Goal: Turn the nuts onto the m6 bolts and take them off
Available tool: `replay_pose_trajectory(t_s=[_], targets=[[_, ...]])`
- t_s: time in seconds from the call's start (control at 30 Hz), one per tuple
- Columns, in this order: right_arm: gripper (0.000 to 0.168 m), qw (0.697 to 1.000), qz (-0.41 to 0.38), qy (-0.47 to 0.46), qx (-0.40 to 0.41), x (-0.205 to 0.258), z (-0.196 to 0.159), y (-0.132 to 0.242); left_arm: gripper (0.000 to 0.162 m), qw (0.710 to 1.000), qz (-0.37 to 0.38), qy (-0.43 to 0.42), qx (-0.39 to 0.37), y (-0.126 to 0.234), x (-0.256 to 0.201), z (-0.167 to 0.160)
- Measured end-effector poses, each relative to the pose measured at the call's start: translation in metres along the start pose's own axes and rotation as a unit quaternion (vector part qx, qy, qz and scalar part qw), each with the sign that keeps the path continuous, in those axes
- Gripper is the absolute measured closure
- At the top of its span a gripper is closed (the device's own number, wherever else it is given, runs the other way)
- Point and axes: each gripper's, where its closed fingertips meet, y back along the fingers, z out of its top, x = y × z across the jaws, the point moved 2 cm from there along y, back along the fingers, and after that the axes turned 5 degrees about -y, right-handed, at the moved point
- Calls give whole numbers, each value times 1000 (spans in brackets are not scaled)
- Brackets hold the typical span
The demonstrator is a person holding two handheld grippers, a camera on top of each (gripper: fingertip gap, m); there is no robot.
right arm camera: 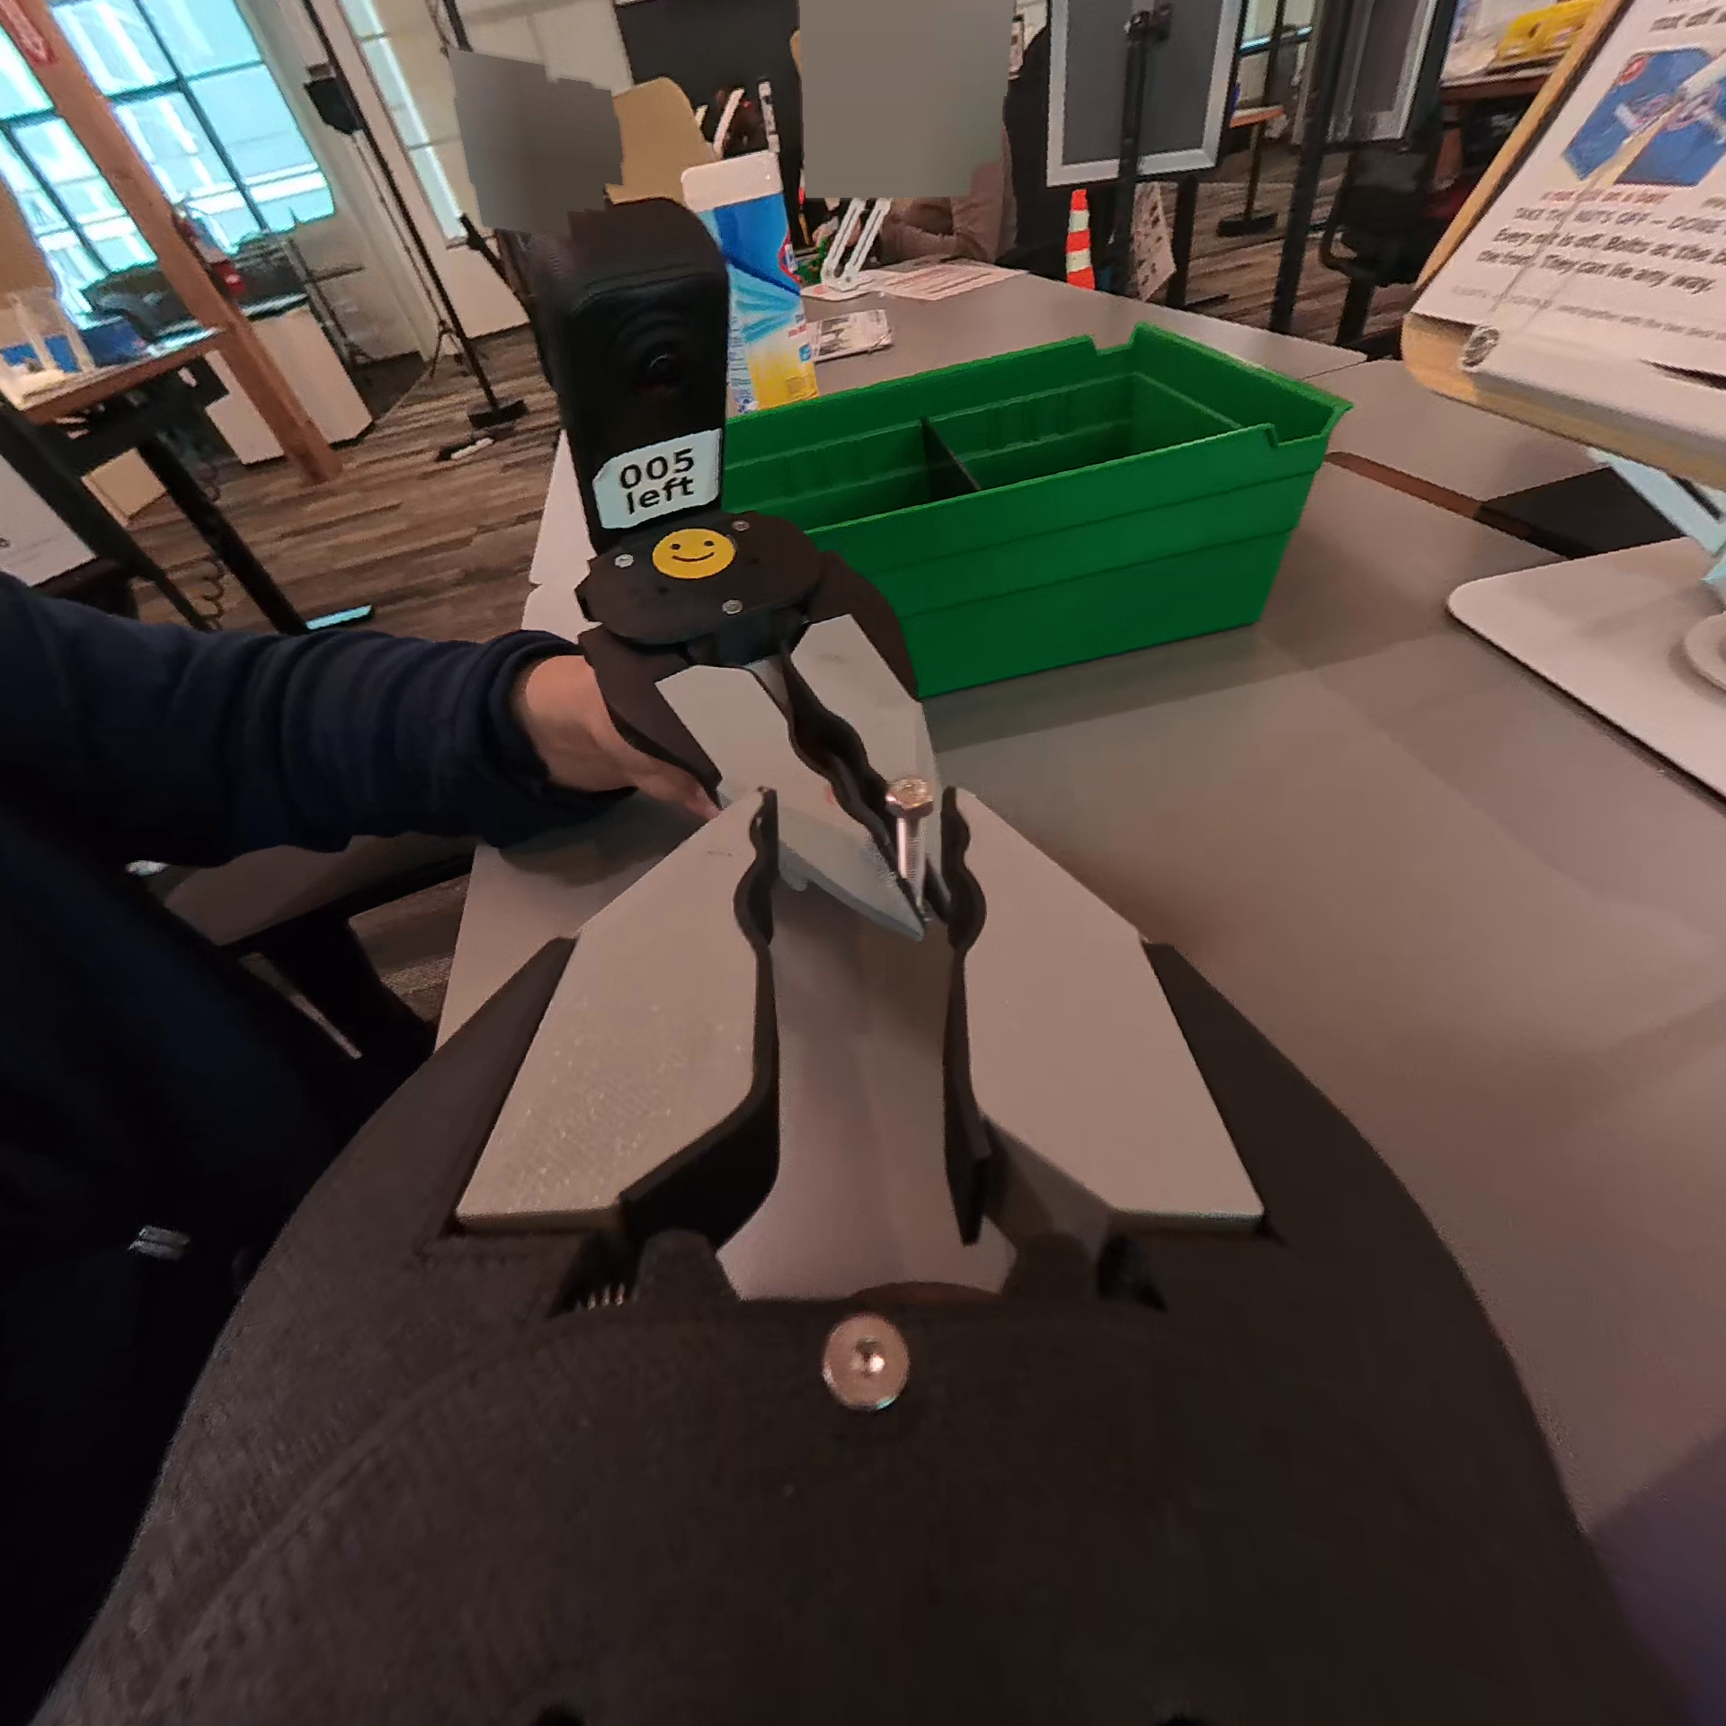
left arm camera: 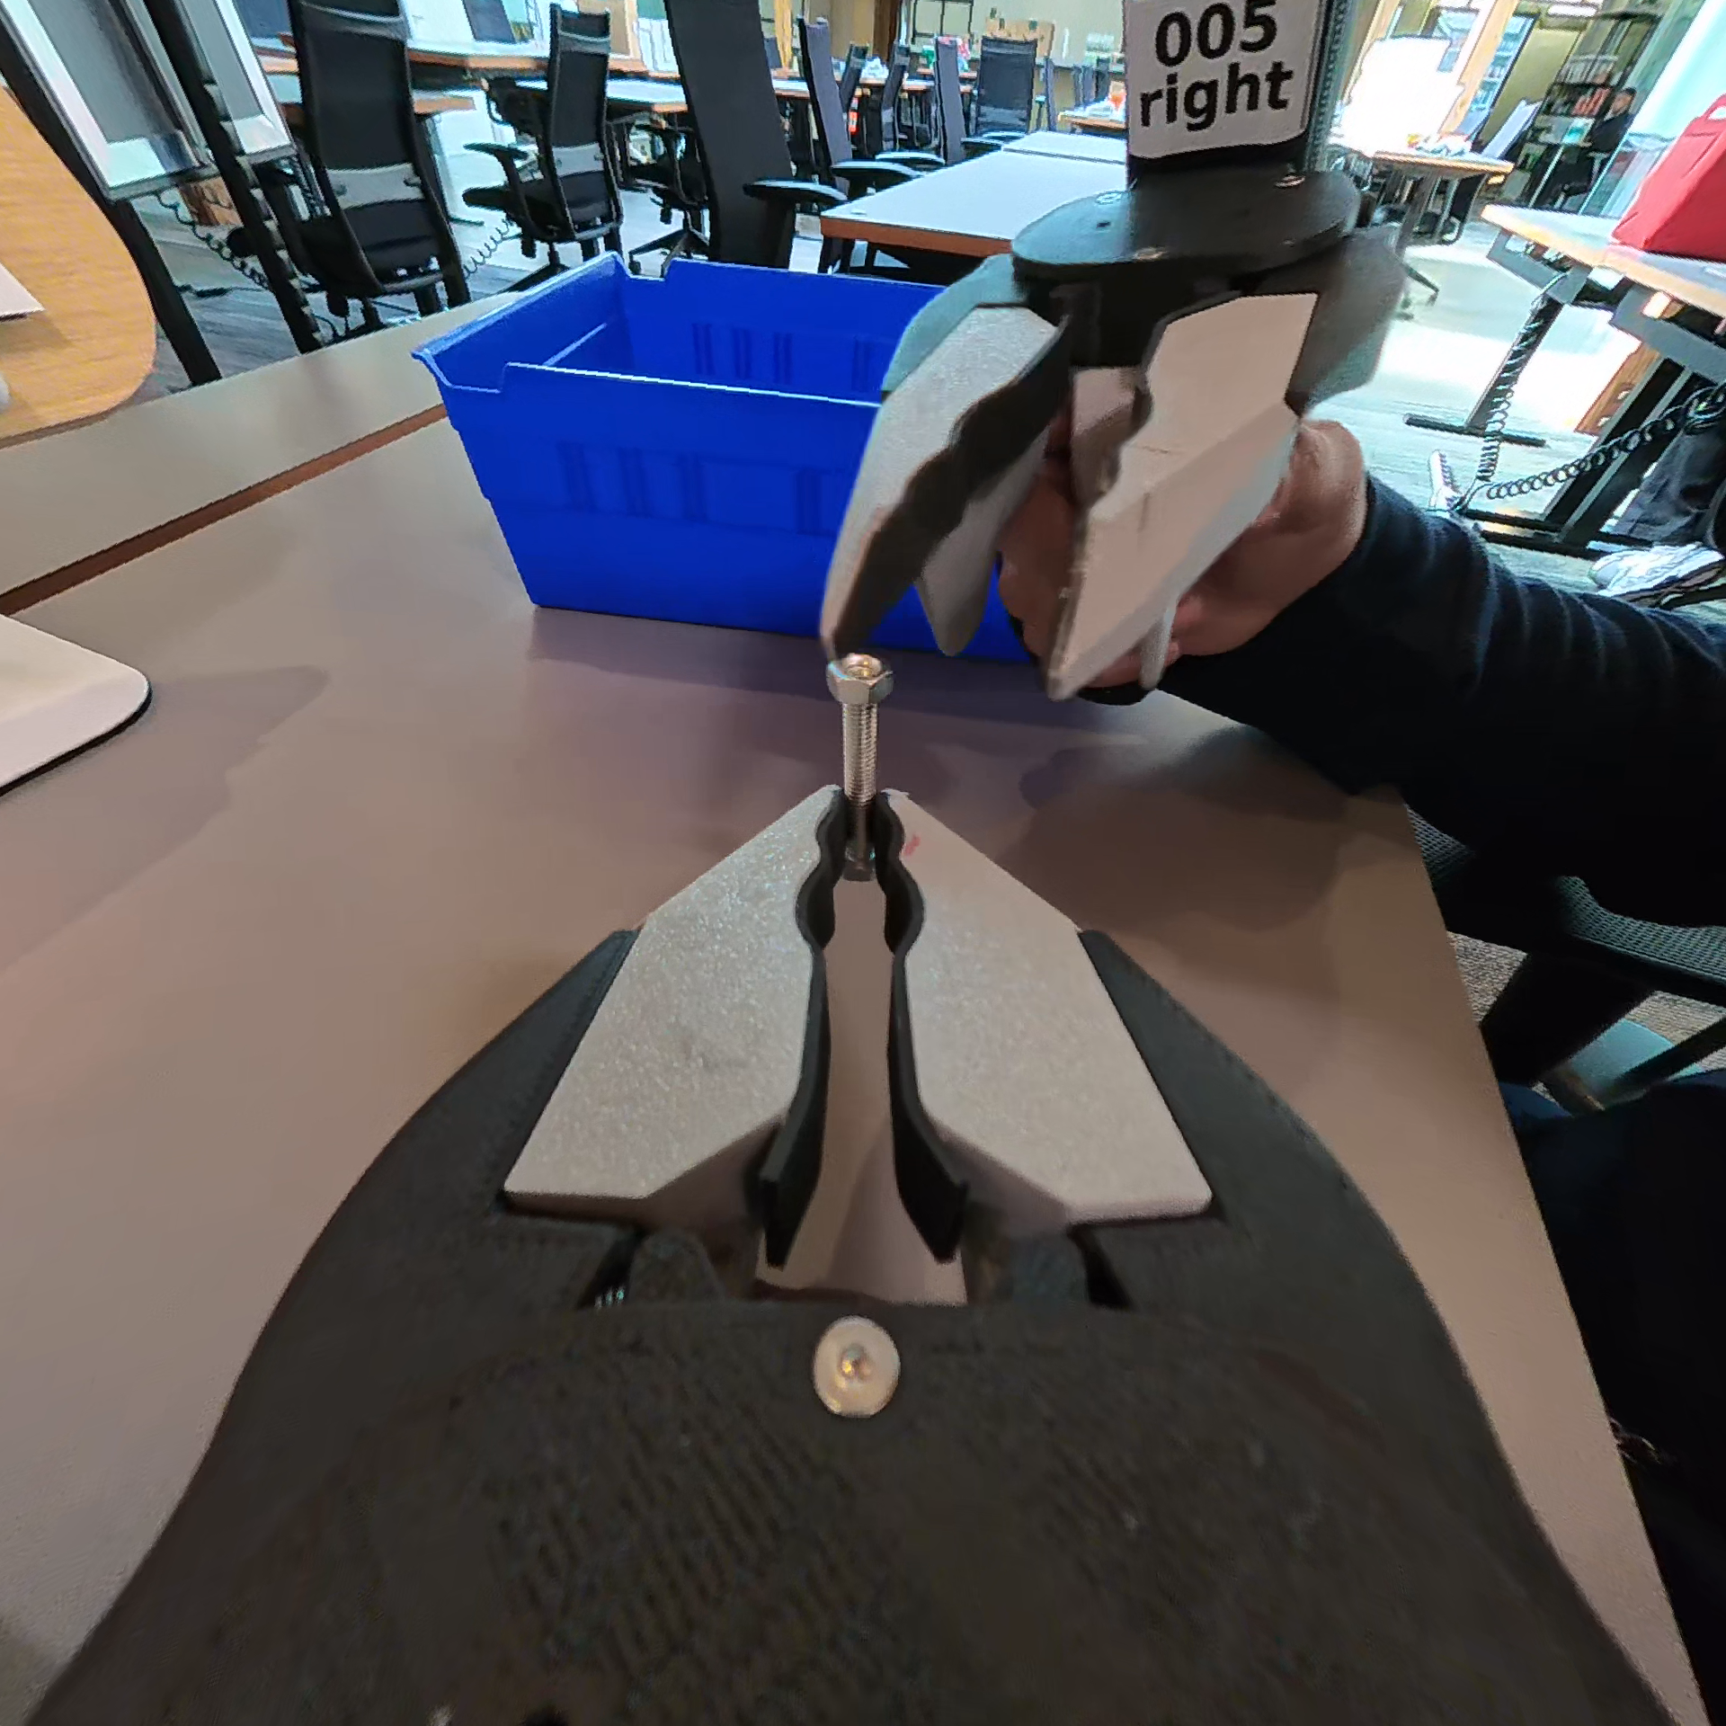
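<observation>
A silver M6 bolt stands upright over the grey table, clamped near its lower end in my left gripper, which is shut on it. A hex nut sits at the bolt's top end. My right gripper hangs above it, open, with its left fingertip touching the nut. In the right wrist view the bolt and nut stand between my open right gripper's fingers, close to the right finger, with the left gripper holding the bolt from below.
A blue bin stands on the table just behind the bolt. A green divided bin stands on the far side, with a wipes canister behind it. A white stand base and an instruction board are at the right. Across from one pair of fingers to the other is roughly 4 centimetres.
</observation>
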Motion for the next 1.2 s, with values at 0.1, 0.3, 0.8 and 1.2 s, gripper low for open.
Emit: replay_pose_trajectory(t_s=[0.1,0.3,0.8,1.2], targets=[[147,1000,24,15,11,10,-3,-1,159,1000,11,6,0,2,5,0],[135,1000,-15,3,-2,-4,1,0,159,1000,5,5,-3,2,3,1],[132,1000,-9,0,5,-1,-1,-2,158,1000,3,-3,2,0,0,0],[129,1000,-10,3,8,-1,-2,-4,158,1000,14,4,5,0,4,-1]])
